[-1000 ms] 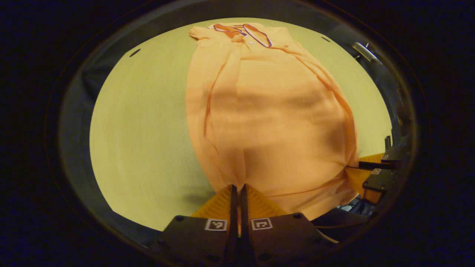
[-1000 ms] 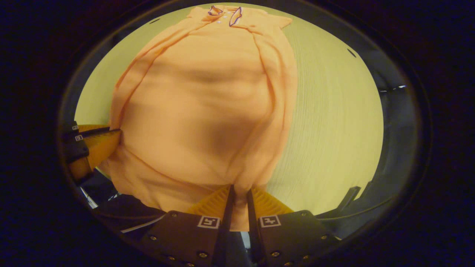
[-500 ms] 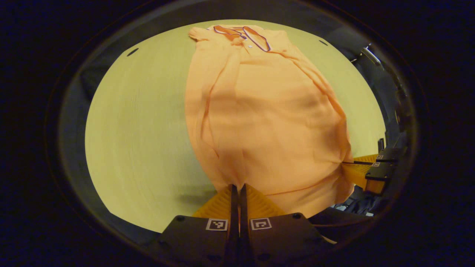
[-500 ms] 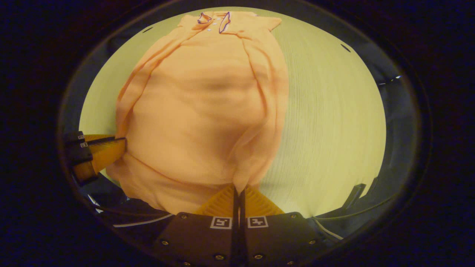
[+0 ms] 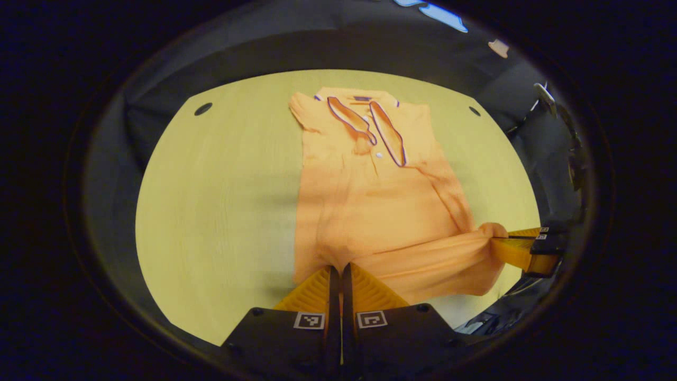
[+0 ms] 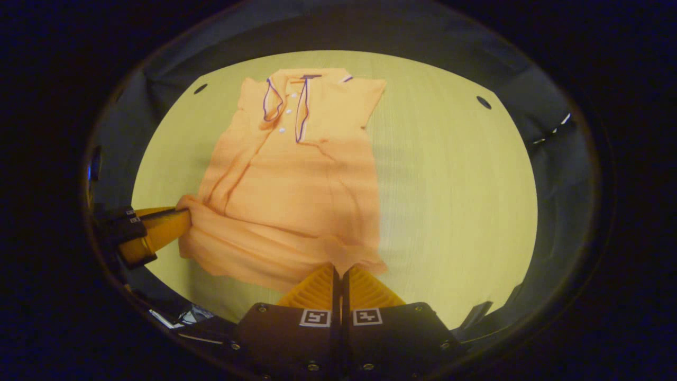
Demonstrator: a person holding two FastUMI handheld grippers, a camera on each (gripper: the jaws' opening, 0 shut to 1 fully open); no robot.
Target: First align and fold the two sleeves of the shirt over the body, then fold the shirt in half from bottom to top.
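Observation:
An orange polo shirt (image 5: 370, 206) (image 6: 296, 185) lies on the yellow-green table, collar far from me, both sleeves folded over the body. My left gripper (image 5: 338, 270) is shut on the hem at one bottom corner. My right gripper (image 6: 339, 269) is shut on the hem at the other corner. The hem hangs lifted between them as a stretched band above the table. In the left gripper view the right gripper (image 5: 500, 241) shows at the right edge, pinching cloth. The right gripper view has the left gripper (image 6: 182, 217) at its left edge.
The round yellow-green table (image 5: 222, 211) (image 6: 455, 201) has bare surface on both sides of the shirt. Small dark holes (image 5: 202, 109) (image 6: 483, 101) mark its far corners. Dark booth cloth surrounds the table; a metal fitting (image 5: 545, 98) sits at the right.
Both grippers have moved forward toward the collar with the hem in them. The shirt's visible body is shorter and the collar looks nearer. Both stayed shut.

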